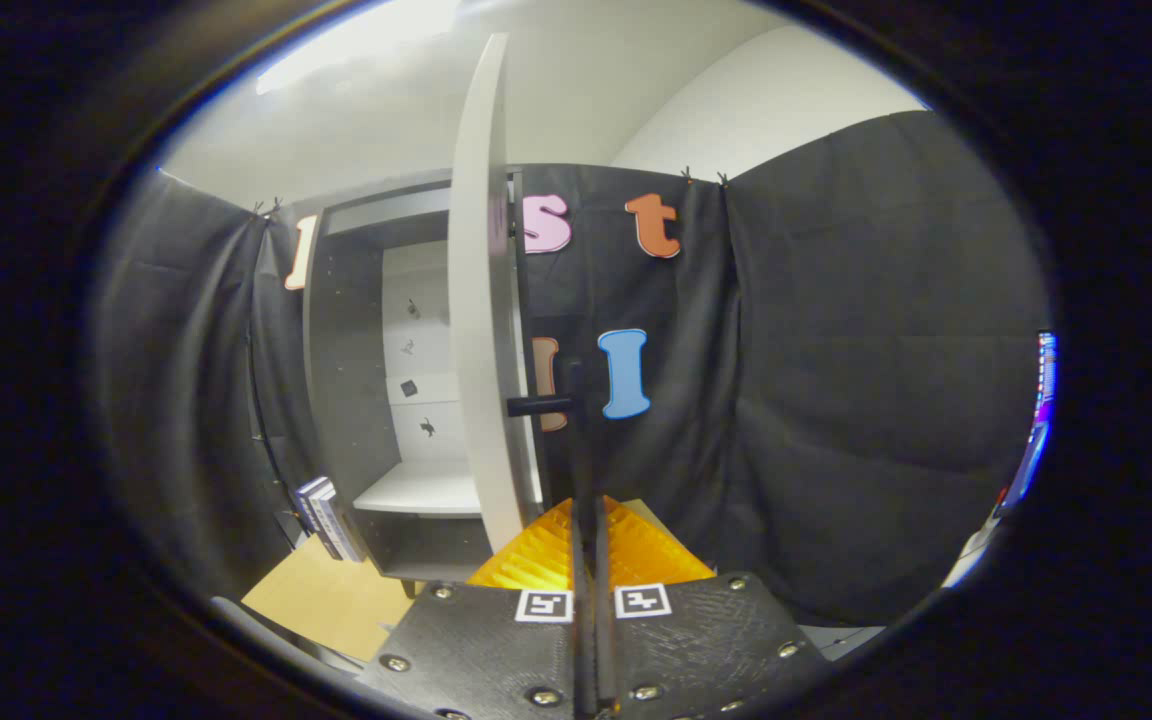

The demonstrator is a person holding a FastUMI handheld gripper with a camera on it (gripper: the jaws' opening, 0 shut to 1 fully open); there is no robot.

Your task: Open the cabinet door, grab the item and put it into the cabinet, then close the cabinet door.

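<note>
The grey cabinet (346, 380) stands ahead and to the left, its white door (481, 300) swung open and seen almost edge-on. A black bar handle (576, 430) sticks out from the door's right face and runs down between my fingers. My gripper (588, 510) is shut on that handle, with the orange ribbed fingers (536, 555) pressing on it from both sides. Inside the cabinet I see a white shelf (421, 490) and a pale back panel. A few books (326, 520) stand upright against the cabinet's left outer side.
The cabinet and books rest on a light wooden tabletop (326, 600). Black cloth walls close in the booth on the left and right. A lit screen (1041, 420) glows at the far right, beyond the cloth.
</note>
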